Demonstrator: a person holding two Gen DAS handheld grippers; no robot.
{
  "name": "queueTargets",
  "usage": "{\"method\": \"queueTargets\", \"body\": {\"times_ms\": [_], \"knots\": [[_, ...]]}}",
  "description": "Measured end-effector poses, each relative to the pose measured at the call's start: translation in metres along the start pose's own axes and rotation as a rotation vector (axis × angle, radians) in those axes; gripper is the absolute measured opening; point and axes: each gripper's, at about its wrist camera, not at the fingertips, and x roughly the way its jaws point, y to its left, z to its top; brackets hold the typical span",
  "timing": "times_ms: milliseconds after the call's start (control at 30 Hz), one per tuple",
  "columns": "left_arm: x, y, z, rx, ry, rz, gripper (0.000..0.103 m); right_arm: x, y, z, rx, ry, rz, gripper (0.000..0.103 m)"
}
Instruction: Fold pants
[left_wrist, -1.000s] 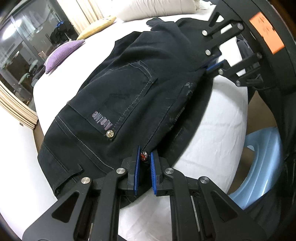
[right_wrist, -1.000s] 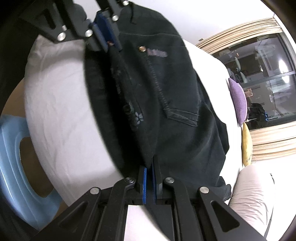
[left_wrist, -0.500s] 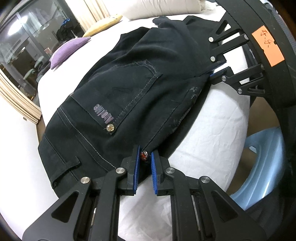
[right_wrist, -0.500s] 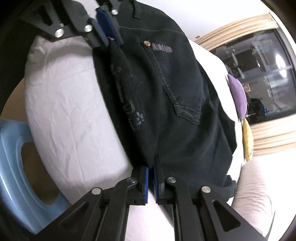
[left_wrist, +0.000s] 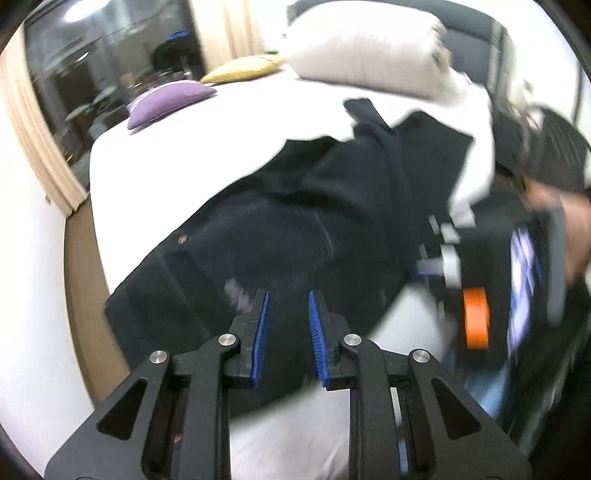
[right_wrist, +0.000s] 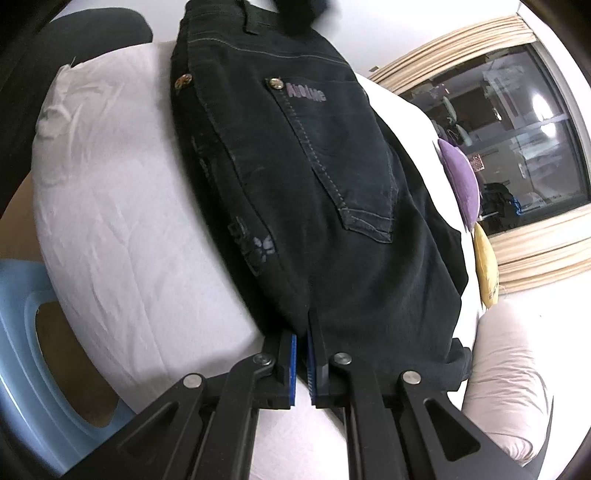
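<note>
nearby, black pants (right_wrist: 332, 206) cover a white bed (right_wrist: 122, 229); left claw (left_wrist: 288, 332) apart, right claw (right_wrist: 303, 363) clamping them.

From my remote feeds: a bed (left_wrist: 229, 122) with white sheet fills most of both views. A large white pillow (left_wrist: 365, 51) lies at its head, with a yellow cushion (left_wrist: 243, 69) and a purple cushion (left_wrist: 170, 101) along the window side. The window (right_wrist: 517, 122) is dark, showing reflections of ceiling lights and room clutter. Beige curtains (left_wrist: 40, 140) hang beside it; from the right wrist they read as ribbed beige bands framing the glass. The wall (left_wrist: 29, 295) is white. Brown floor (left_wrist: 83, 295) shows past the mattress edge. A light blue plastic stool (right_wrist: 22, 369) stands just beside the bed.
</note>
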Motion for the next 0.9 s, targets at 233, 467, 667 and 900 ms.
{"method": "queueTargets", "body": {"times_ms": [233,467,667,900], "knots": [[0.104,0.009,0.007,-0.214,0.123,-0.004,0.02,-0.009,-0.036,-0.014,0.229,-0.026,0.087,0.029],[0.117,0.02,0.018,-0.29,0.159,-0.052,0.02,-0.007,-0.189,-0.114,1.034,-0.231,0.472,0.07],[0.125,0.034,0.015,-0.357,0.175,-0.095,0.02,0.058,-0.301,-0.246,1.639,-0.315,0.52,0.07],[0.134,0.042,0.021,-0.394,0.187,-0.105,0.02,0.154,-0.351,-0.291,1.887,-0.172,0.517,0.07]]}}
